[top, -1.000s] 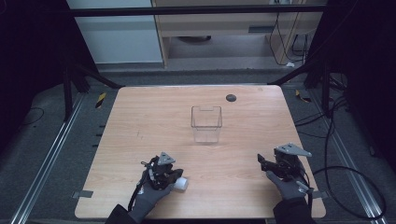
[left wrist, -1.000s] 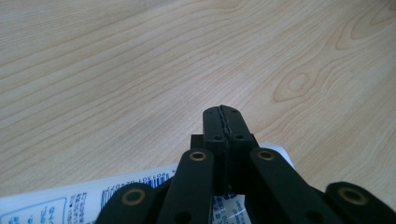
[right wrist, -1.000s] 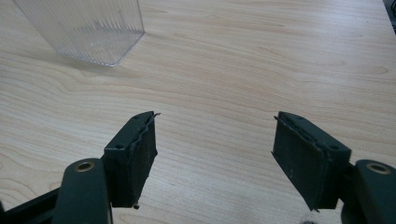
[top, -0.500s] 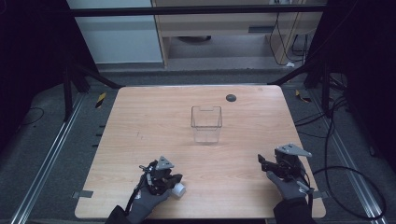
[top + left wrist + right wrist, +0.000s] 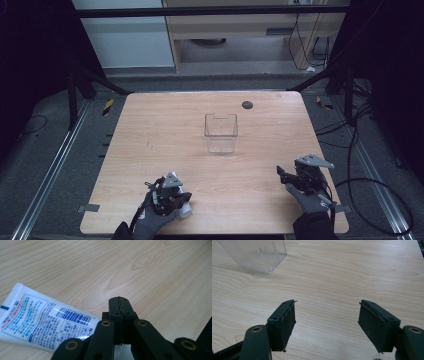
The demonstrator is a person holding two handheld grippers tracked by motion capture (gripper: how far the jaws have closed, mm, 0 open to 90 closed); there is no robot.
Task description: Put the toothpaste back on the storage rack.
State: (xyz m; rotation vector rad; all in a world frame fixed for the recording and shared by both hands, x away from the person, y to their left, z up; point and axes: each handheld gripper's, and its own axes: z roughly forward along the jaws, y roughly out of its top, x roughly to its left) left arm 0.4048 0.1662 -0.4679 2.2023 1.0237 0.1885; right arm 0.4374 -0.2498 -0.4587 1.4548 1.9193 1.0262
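Note:
A white tube (image 5: 42, 325) with blue print and a barcode lies flat on the wooden table (image 5: 150, 130), near its front edge. In the high view the tube (image 5: 186, 211) shows as a white end just right of my left gripper (image 5: 167, 192). That gripper (image 5: 119, 302) is shut, its jaws pressed together with nothing seen between them, and the tube lies beside and partly under its links. My right gripper (image 5: 281, 172) rests at the front right. Its jaws (image 5: 327, 315) stand open over bare wood.
A clear plastic box (image 5: 220, 132) stands open-topped in the middle of the table; its corner (image 5: 257, 255) shows ahead and to the left of the right gripper. A small dark round disc (image 5: 247, 104) lies near the far edge. Cables run along the floor at right.
The left hand and the white tube end beside it have shifted slightly toward the table's front edge. The right gripper has kept its place.

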